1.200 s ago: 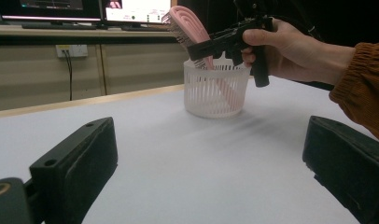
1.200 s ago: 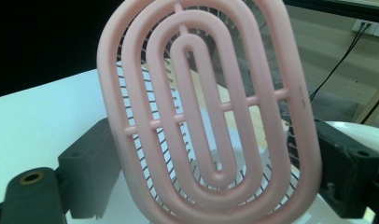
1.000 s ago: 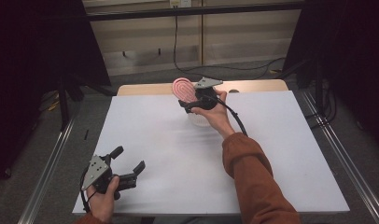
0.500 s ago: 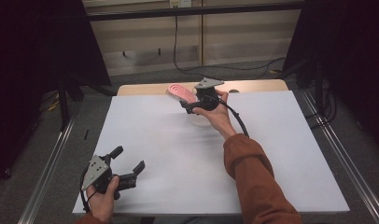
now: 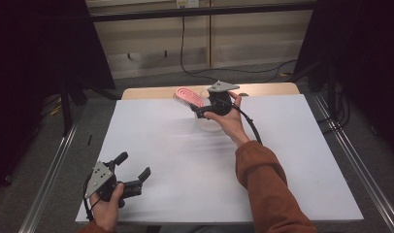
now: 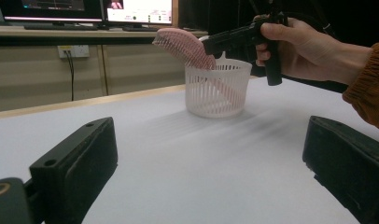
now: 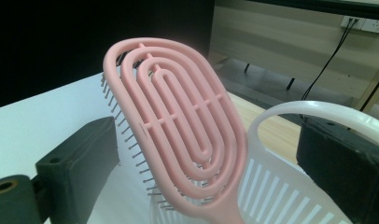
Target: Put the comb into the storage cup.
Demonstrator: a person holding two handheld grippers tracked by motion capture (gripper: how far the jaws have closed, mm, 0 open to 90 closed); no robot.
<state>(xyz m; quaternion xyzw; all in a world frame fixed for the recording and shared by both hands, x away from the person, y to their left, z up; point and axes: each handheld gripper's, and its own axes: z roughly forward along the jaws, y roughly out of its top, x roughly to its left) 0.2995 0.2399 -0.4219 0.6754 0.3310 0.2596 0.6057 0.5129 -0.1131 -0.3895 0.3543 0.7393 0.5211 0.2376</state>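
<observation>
The pink hairbrush (image 7: 178, 135) is standing handle-down in the white slotted basket (image 6: 218, 88), its oval head leaning out over the rim toward the upper left of the left gripper view. In the high view the basket (image 5: 210, 124) is sitting at the far middle of the white table (image 5: 185, 160), just above the centre of the frame, with the brush head (image 5: 188, 96) poking out to its upper left.

The right gripper (image 5: 203, 110) is hovering at the basket, and its jaws have just been opening. In the right gripper view they are standing apart on either side of the brush, the left one clear of the bristles and the right one behind the basket rim, with neither pressing on the brush. So the brush is reading as released, resting on the basket by its own weight.

The left gripper (image 5: 132, 170) is waiting at the lower left of the high view, jaws spread and holding nothing, with bare table between them in its own view.

Judging by this, placing the brush in the basket is nearly finished. What is remaining is for the right hand (image 5: 229, 116) to draw back without catching the leaning head or tipping the light basket.
</observation>
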